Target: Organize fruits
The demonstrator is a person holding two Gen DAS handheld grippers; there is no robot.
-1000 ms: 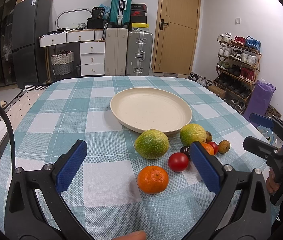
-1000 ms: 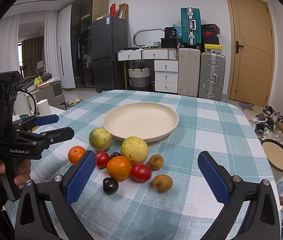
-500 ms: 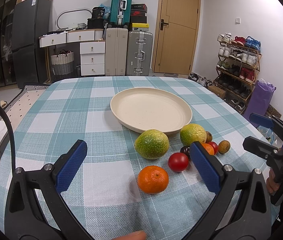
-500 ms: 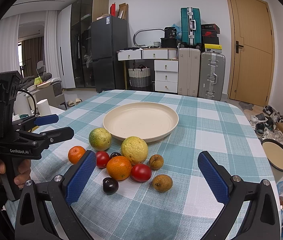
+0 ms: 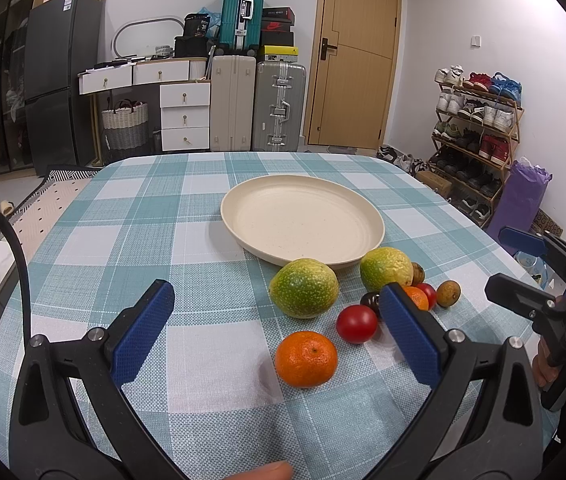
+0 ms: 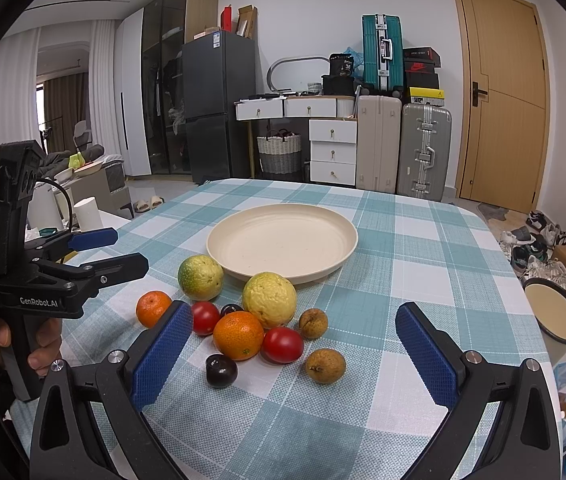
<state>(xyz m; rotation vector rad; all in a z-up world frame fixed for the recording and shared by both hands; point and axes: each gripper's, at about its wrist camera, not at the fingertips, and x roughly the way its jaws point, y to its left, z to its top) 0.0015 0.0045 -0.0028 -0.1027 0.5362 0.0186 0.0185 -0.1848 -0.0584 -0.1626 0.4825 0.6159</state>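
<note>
A cream plate [image 5: 303, 222] [image 6: 283, 240] sits empty mid-table. In front of it lie several fruits: a green citrus [image 5: 304, 294] [image 6: 200, 278], a yellow-green citrus [image 5: 386, 268] [image 6: 269, 300], a mandarin [image 5: 306, 359] [image 6: 153, 309], an orange [image 6: 238, 335], two tomatoes [image 5: 356, 324] [image 6: 283, 345], dark plums [image 6: 221, 370] and brown longans [image 6: 325, 365]. My left gripper [image 5: 277, 334] is open, low over the cloth, with the mandarin between its blue pads. My right gripper [image 6: 293, 354] is open just short of the fruit cluster. Neither holds anything.
The table wears a teal checked cloth [image 5: 131, 240]. Each gripper shows in the other's view, held by a hand: the right one [image 5: 523, 268], the left one [image 6: 119, 250]. Suitcases, drawers and a fridge stand behind. A shoe rack [image 5: 475, 128] and a bin [image 6: 555, 312] are on the right.
</note>
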